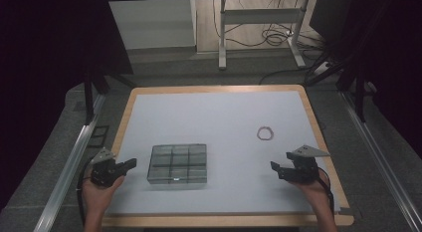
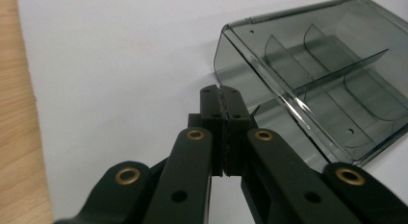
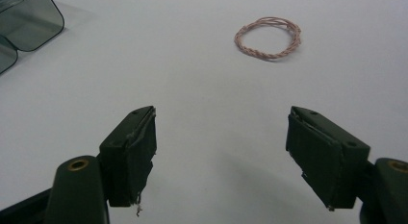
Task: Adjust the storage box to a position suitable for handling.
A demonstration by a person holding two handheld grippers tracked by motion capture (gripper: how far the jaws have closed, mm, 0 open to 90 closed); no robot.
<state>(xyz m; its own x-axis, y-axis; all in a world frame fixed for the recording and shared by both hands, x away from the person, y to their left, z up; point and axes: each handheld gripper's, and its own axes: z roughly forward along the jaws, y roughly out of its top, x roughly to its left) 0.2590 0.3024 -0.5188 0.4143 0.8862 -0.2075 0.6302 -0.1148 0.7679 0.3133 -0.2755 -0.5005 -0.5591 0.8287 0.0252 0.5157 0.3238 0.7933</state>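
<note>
A smoky clear plastic organizer box (image 1: 177, 164) with dividers lies on the white table sheet, left of centre; the left gripper view has it (image 2: 317, 84) at upper right. My left gripper (image 1: 130, 165) sits just left of the box, its jaws pressed together on nothing (image 2: 222, 96). A small coil of pinkish twisted cord (image 1: 265, 133) lies toward the right side. My right gripper (image 1: 278, 170) rests below that coil, open, and in the right gripper view its jaws (image 3: 221, 137) stand wide apart with the cord ring (image 3: 268, 37) ahead of them.
The white sheet (image 1: 219, 117) covers a wood-edged table (image 1: 318, 137). Metal rails (image 1: 69, 167) run along both sides. A stand's legs and cables (image 1: 263, 38) are on the floor beyond the far edge.
</note>
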